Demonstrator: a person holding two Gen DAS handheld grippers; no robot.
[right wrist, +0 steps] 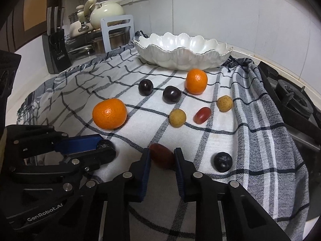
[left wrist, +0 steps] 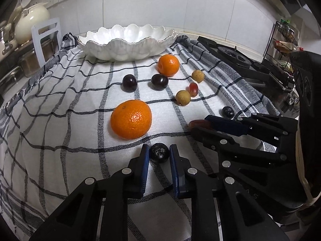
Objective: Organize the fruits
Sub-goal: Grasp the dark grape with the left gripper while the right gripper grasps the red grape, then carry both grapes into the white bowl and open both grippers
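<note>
On the checked cloth (left wrist: 60,120), my left gripper (left wrist: 159,154) is shut on a small dark berry (left wrist: 159,152), its blue pads touching both sides. My right gripper (right wrist: 162,159) is shut on an oblong red grape (right wrist: 160,156) lying on the cloth. Each gripper shows in the other's view: the right gripper (left wrist: 197,127) and the left gripper (right wrist: 104,147). Loose fruit lies farther off: a near orange (left wrist: 131,119), a far orange (left wrist: 168,64), two dark plums (left wrist: 129,82) (left wrist: 159,81), two tan longans (left wrist: 183,97) (left wrist: 198,76), a red grape (left wrist: 193,89) and another dark berry (right wrist: 222,161). An empty white scalloped bowl (left wrist: 126,42) stands at the back.
A gas hob (right wrist: 291,104) borders the cloth on the right, with a spice rack (left wrist: 284,40) behind it. At the back left stand a knife block (right wrist: 56,52), steel pots (right wrist: 100,44), a cream teapot (right wrist: 106,12) and a white board stand (right wrist: 117,30). Tiled wall behind.
</note>
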